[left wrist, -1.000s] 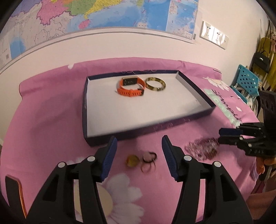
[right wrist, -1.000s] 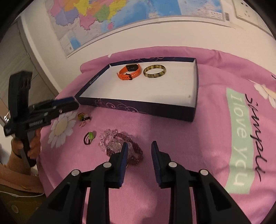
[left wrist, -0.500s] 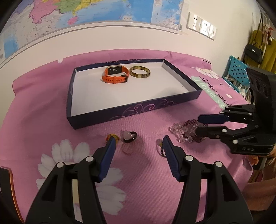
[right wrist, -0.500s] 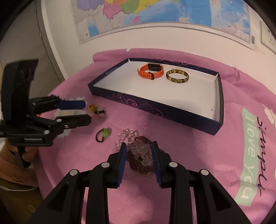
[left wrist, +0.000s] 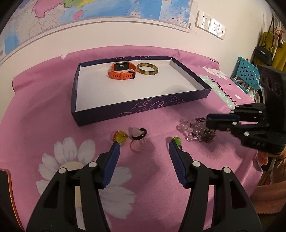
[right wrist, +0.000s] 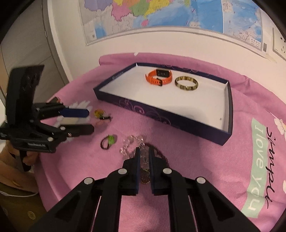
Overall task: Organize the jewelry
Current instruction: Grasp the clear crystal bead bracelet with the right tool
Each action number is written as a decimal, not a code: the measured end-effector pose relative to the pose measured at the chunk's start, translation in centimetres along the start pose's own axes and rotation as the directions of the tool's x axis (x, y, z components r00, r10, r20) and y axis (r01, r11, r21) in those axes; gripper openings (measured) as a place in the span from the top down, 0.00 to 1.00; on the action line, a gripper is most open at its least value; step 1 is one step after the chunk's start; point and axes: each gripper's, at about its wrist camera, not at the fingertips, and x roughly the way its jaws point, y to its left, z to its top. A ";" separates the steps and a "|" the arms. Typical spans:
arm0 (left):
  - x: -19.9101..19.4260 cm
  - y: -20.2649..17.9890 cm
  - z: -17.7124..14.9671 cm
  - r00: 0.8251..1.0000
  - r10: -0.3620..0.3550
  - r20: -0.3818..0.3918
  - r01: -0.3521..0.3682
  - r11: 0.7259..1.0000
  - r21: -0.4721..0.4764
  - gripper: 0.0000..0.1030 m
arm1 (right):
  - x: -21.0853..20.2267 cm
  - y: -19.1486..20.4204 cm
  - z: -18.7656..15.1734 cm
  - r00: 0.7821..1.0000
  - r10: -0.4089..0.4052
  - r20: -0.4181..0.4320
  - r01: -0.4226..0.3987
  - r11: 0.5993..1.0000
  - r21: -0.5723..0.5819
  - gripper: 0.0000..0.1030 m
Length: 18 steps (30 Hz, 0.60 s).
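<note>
Pink floral cloth (left wrist: 44, 110), map (right wrist: 160, 12) on wall behind; navy tray (left wrist: 143, 107) holds orange watch (left wrist: 122, 70) & gold bangle (left wrist: 147, 69). L gripper (left wrist: 143, 146) open wide, above loose rings (left wrist: 137, 135) in front of tray. R gripper (right wrist: 143, 151) closed on crystal/maroon bead bracelets (right wrist: 132, 142), beside green-bead ring (right wrist: 108, 141).

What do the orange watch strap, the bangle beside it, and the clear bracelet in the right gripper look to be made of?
Orange watch: strap looks like matte silicone, with punched holes.
Bangle: glossy, mottled amber-brown, likely resin or tortoiseshell-style plastic.
Clear bracelet: translucent faceted beads, glass or acrylic; cannot tell which. The right gripper is closed on it.
</note>
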 end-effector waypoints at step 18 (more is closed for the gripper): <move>2.8 0.3 1.0 0.997 -0.008 -0.078 0.009 1.000 0.003 0.82 | -3.0 0.1 2.2 0.987 0.092 0.133 -0.102 0.992 0.071 0.93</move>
